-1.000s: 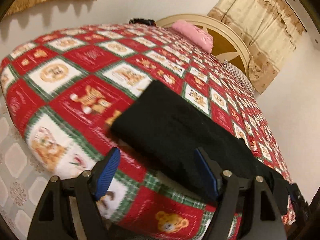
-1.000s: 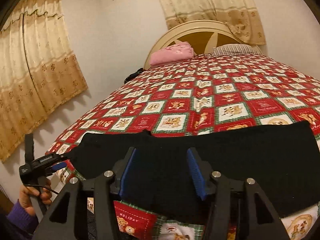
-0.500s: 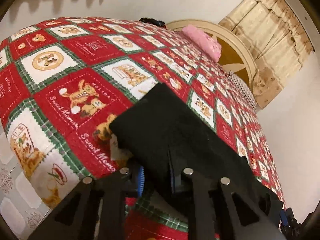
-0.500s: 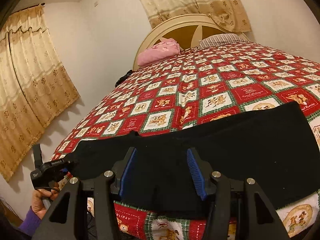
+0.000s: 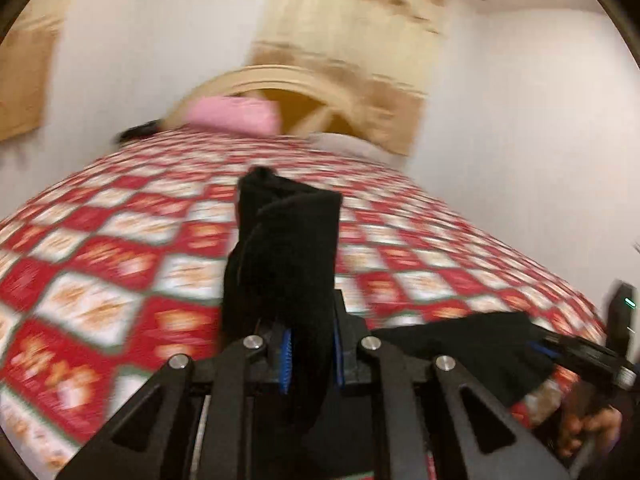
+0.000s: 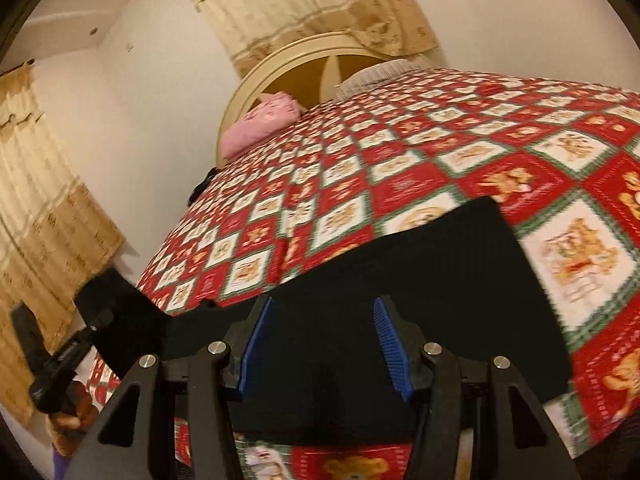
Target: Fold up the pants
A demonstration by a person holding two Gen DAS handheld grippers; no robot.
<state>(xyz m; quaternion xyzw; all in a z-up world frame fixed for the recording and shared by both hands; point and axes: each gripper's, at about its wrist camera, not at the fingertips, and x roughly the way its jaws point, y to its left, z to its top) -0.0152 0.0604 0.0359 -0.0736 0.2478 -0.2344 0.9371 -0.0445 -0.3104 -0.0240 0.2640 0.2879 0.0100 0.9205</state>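
The black pants lie as a long band across the near edge of the bed. My left gripper is shut on one end of the pants and holds it lifted, the cloth standing up between the blue pads. That gripper shows at the left in the right wrist view, with the raised end of the pants. My right gripper is open, its blue pads over the middle of the pants. It shows at the right in the left wrist view.
The bed has a red, white and green bear quilt. A pink pillow and a striped pillow lie at the cream headboard. A dark object sits at the bed's left edge. Curtains hang on the left.
My left gripper closed on the pants' end and lifted it off the quilt, swinging toward the headboard. My right gripper stayed open over the pants and tilted a little.
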